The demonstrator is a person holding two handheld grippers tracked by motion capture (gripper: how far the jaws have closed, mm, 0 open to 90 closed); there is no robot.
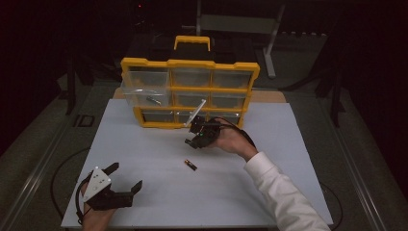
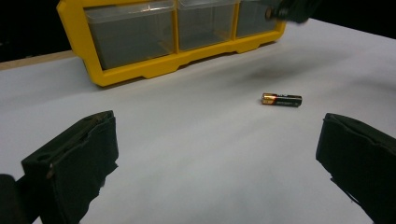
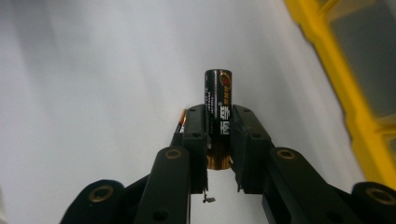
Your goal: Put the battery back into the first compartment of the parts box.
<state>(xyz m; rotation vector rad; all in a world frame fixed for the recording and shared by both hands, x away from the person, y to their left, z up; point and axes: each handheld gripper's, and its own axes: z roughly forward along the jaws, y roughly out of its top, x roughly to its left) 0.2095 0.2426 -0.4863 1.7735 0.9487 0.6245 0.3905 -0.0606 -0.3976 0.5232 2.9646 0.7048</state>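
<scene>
Battery (image 3: 218, 112) was clamped in my right gripper (image 1: 197, 139) near the organizer (image 1: 190, 91), another battery (image 1: 191, 165) lay unpicked, left gripper (image 1: 126, 178) gaped empty.

This looks like a lab or recording room set up for handling trials, not a home. The room is kept dark, with light falling mainly on a bare white worktop (image 1: 144, 159) that sits on a wider wooden board. At the worktop's far edge stands a yellow parts organizer (image 1: 190, 91) with clear drawers and a carry handle, the sort kept in a workshop. Behind it, past the far edge, pale metal stand legs (image 1: 269, 43) and dark equipment rise from a grey carpeted floor (image 1: 43, 130). Black cables (image 1: 60, 178) trail off the worktop's near left corner.
</scene>
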